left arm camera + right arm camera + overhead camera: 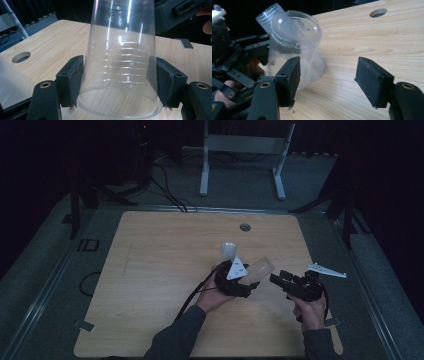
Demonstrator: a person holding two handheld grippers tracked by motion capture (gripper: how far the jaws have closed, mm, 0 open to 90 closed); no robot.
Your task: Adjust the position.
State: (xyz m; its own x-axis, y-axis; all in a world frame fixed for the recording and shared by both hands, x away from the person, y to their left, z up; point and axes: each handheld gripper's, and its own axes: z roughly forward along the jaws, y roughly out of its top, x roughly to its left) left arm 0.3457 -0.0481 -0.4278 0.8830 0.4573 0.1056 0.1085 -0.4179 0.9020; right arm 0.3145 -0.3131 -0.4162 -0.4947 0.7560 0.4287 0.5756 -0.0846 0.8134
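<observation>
Left tongs clamped on a clear plastic cup near its rim, held above the desk right of centre; its long axis is tipped, base toward 2 o'clock (facing the right tongs). Right tongs spread apart, empty, at the cup's 3 o'clock, hand low. A second clear cup stands at 11 o'clock; a cable hole at 12.

You are working in a dim lab or recording studio. A bare wooden table stands on grey carpet, with black curtains, loose cables and tripod legs around it.
</observation>
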